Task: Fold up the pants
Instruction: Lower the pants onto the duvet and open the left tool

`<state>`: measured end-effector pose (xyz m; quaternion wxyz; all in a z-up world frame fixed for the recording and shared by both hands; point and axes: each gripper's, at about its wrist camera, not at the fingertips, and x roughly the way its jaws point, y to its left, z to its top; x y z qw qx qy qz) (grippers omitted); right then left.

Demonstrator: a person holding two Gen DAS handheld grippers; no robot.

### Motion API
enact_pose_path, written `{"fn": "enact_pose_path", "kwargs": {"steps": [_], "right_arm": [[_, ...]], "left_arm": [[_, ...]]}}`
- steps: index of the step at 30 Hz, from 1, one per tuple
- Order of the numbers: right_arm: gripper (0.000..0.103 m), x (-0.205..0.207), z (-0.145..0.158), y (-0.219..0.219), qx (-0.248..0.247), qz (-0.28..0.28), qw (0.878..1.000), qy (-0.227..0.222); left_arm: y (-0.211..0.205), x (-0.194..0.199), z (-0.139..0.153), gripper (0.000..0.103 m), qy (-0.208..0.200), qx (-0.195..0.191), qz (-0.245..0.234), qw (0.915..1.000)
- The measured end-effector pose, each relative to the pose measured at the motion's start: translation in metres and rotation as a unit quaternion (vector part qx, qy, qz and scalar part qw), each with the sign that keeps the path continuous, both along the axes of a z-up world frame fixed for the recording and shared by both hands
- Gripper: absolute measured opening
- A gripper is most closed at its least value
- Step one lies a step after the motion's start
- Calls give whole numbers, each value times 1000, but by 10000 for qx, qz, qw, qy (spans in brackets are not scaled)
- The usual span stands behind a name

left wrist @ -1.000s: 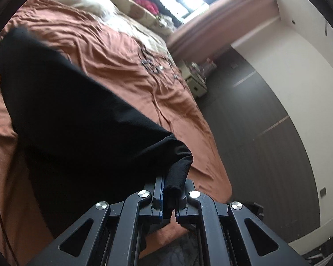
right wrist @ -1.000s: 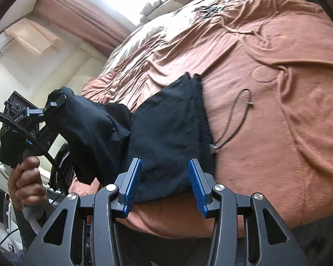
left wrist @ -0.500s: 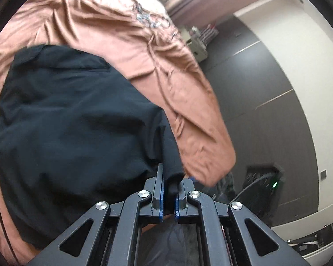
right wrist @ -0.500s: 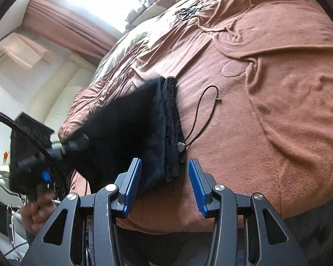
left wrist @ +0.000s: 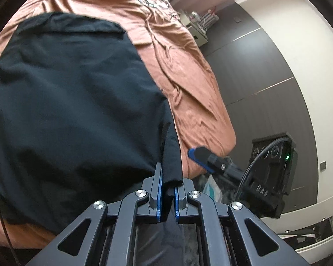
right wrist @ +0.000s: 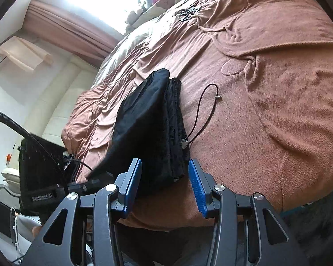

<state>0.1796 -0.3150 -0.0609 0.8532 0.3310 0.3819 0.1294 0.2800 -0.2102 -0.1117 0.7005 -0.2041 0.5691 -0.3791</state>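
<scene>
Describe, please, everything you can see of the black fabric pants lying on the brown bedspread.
The black fabric pants are soft, matte cloth, folded over into a broad stacked slab on the brown bedspread near its edge. The layered edges show in the right wrist view, with a thin black drawstring trailing onto the bedspread beside them. One corner is pinched in the shut left gripper. The right gripper stands open at the near end, pads not pressing.

Black pants run off the left edge, perhaps folded
</scene>
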Motion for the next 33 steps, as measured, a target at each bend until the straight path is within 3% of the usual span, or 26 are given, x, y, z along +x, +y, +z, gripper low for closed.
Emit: {"fn": "enact_pose_path", "kwargs": {"steps": [2,4,6,7,13,20,21,22,23,28,33], "right_arm": [[42,0,-1,1,0,6,10000,26],[42,1,-1,3,5,36,10000,52],[42,2,-1,5,17,72,9999,73],[42,2,-1,7,15,93,9999,78],[42,12,-6,20,-118,201,9997,123],[41,30,-11,40,-502,410,9977,209],[37,33,-13,43,-640,447,9966,251],[18,36,-13,46,-726,485,9958,279],[11,38,-15,48,-787,527,9950,317],[6,44,-16,44,-1076,363,9925,455],[7,47,-11,38,-821,284,9954,409]], "left_arm": [[1,1,-6,18,232,-58,0,9997],[3,1,-7,50,306,-162,48,9994],[10,1,-2,69,142,-173,194,9996],[12,1,1,73,85,-190,240,9995],[41,9,7,73,-129,-13,622,9980],[87,21,-5,73,-174,277,1117,9932],[94,23,-8,73,-167,314,1188,9923],[99,25,-10,73,-168,351,1244,9915],[106,28,-12,73,-170,395,1320,9903],[141,36,-22,73,-110,526,1693,9841],[170,41,-35,71,64,511,1936,9797]]}}
